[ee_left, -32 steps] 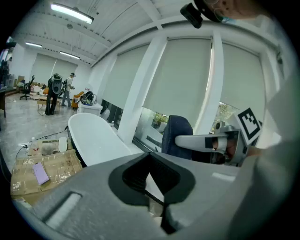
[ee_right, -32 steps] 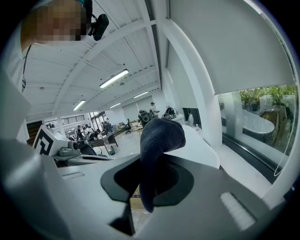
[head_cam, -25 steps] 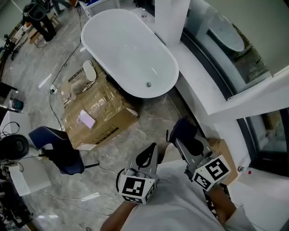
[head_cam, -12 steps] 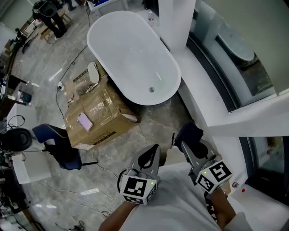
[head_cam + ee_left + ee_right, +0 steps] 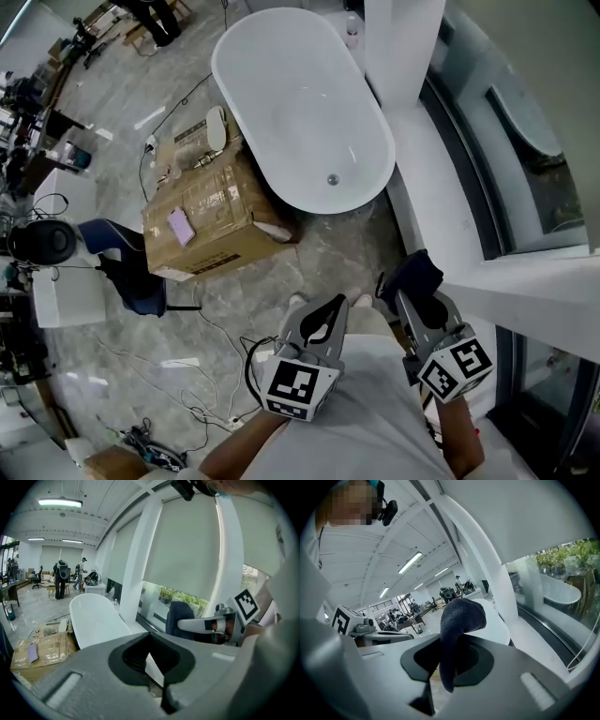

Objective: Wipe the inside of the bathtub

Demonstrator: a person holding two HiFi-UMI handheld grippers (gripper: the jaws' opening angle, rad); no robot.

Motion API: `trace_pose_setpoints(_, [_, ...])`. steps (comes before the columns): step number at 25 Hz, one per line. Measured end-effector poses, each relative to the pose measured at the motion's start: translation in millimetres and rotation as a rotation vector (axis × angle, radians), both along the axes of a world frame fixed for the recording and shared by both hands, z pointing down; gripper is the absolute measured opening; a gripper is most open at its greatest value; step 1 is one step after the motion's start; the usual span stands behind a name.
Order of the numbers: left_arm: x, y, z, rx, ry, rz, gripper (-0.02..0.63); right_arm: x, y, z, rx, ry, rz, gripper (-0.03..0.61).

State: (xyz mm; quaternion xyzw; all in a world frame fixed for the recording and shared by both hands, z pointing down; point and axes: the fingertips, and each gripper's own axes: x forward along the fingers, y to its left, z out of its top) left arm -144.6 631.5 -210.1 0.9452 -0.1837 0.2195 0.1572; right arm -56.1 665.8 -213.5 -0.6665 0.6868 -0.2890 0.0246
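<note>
The white oval bathtub (image 5: 300,98) stands on the grey floor ahead of me, its drain (image 5: 332,179) at the near end, and it also shows in the left gripper view as the bathtub (image 5: 93,618). My right gripper (image 5: 412,286) is shut on a dark blue cloth (image 5: 410,274), held well short of the tub; the cloth (image 5: 458,620) droops between the jaws of the right gripper (image 5: 440,677). My left gripper (image 5: 336,307) is beside it, shut with nothing in it, and the left gripper (image 5: 161,686) shows its jaws meeting.
A cardboard box (image 5: 202,220) sits against the tub's left side. A dark blue chair (image 5: 127,272) and cables (image 5: 202,375) lie on the floor at left. A white pillar (image 5: 403,47) and a white window ledge (image 5: 441,197) run along the tub's right.
The view has swung, so the tub now sits further right and slightly nearer in the frame. Both grippers have dropped a little lower in view; the cloth stays gripped.
</note>
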Motion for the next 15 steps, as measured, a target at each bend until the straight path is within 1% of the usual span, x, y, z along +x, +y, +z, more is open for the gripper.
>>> trace_pose_setpoints(4, [10,-1,12,-0.012,-0.015,-0.006,-0.002,12,-1,12,-0.003,-0.018,0.002,0.054])
trace_pose_setpoints(8, [18,-12,22,-0.022,-0.012,-0.017,-0.002,17,-11,24,-0.018,-0.028,-0.011,0.054])
trace_pose_setpoints(12, [27,-33,31,-0.034,0.005,-0.016,-0.002,20,-31,28,-0.02,-0.011,-0.026,0.054])
trace_pose_setpoints(15, [40,-61,37,-0.041,0.021,-0.014,-0.002,27,-55,30,-0.027,0.01,-0.037,0.054])
